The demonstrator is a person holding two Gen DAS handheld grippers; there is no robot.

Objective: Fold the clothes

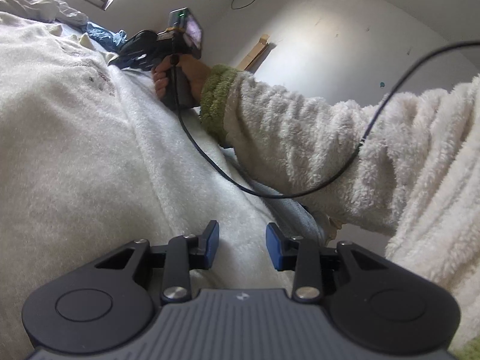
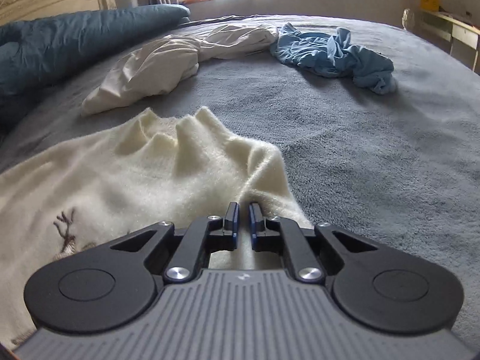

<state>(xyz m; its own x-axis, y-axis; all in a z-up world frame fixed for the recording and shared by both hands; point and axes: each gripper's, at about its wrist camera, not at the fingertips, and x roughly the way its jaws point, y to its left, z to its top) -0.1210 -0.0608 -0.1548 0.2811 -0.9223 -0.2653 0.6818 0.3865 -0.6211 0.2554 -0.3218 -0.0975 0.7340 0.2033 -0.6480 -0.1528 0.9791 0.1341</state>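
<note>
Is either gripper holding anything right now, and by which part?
The right gripper pinches the cream sweater at a fold near its right edge. The left gripper is open over it and grips nothing.

Cream fuzzy sweater (image 2: 126, 174), rumpled, on grey bedspread (image 2: 375, 156)

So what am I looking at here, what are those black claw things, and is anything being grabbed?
Each picture comes from a camera riding on a hand-held two-finger gripper; a person holds one in each hand. The left gripper stands open above a fluffy cream sweater, and its view shows the person's right hand holding the other tool. The right gripper is shut on the sweater's edge. Farther back on the grey bed lie a crumpled white garment, a crumpled blue garment and a teal duvet.
</note>
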